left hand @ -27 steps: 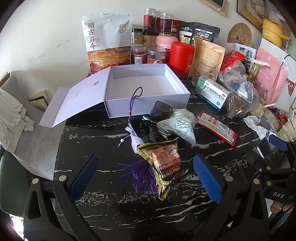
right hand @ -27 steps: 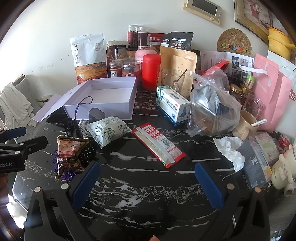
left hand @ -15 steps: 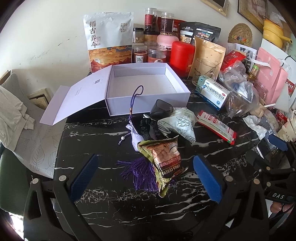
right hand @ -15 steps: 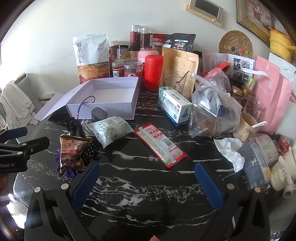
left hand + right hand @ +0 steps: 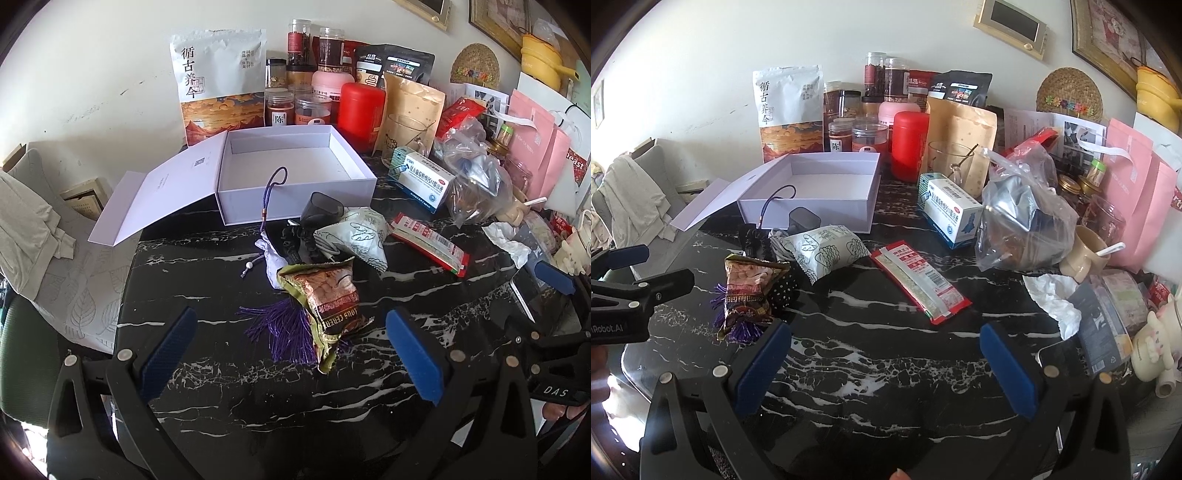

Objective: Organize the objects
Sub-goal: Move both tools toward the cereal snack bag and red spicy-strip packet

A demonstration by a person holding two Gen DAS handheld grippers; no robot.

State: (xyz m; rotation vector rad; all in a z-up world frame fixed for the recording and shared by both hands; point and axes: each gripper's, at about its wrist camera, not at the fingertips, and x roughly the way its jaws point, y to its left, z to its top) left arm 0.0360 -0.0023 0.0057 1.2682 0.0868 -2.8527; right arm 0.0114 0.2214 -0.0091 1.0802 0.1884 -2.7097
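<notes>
Both grippers spread, empty; snack packet (image 5: 334,301) on table (image 5: 369,387).

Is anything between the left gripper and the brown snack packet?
Nothing visible. The left gripper is open, and the brown snack packet lies just ahead between its fingers, on the purple tassel.

The left gripper (image 5: 293,349) hangs spread wide over the black marble table (image 5: 229,384) — a crumpled snack packet (image 5: 328,299) lies between its blue pads (image 5: 415,358), across a purple tassel (image 5: 280,328). Behind them an open white box (image 5: 295,177) stands, lid flat to its left.
</notes>
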